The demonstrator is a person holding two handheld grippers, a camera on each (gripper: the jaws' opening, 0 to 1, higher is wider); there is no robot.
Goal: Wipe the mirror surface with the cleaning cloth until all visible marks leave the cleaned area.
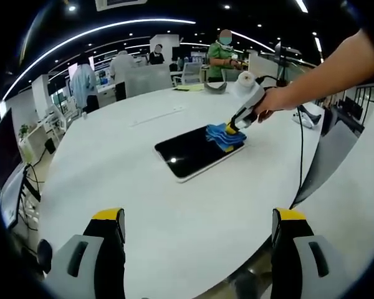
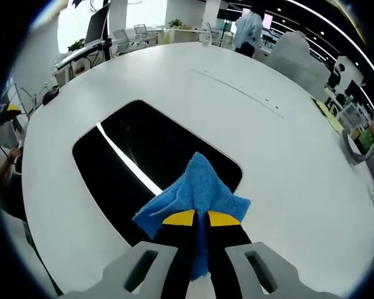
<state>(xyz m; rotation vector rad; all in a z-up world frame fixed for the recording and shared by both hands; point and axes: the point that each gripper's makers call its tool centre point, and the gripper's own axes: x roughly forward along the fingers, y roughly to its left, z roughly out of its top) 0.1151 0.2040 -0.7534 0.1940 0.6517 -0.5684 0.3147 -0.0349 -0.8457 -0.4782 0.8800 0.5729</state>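
**Right gripper presses the cloth on the mirror; left gripper waits open**

In the right gripper view, the right gripper has its two yellow-tipped jaws pinched together on a blue cloth. The cloth bunches up just ahead of the jaw tips and a strip of it runs back down between them. The cloth rests on the mirror, at the edge of the glass nearest this gripper. The mirror is a dark rectangle with rounded corners, lying flat on the white table and stretching ahead and to the left of the jaws. A bright streak of reflected ceiling light crosses the glass from the far left toward the cloth.

In the left gripper view, the left gripper has its jaws standing wide apart with nothing between them, over the near part of the table. Well ahead of it lies the mirror, with the cloth on its far right corner. The right gripper comes down onto that cloth from the upper right, held by a person's hand on a bare forearm. A black cable drops from that hand across the table's right edge.

Beyond the table, several people stand among the desks of an open office.
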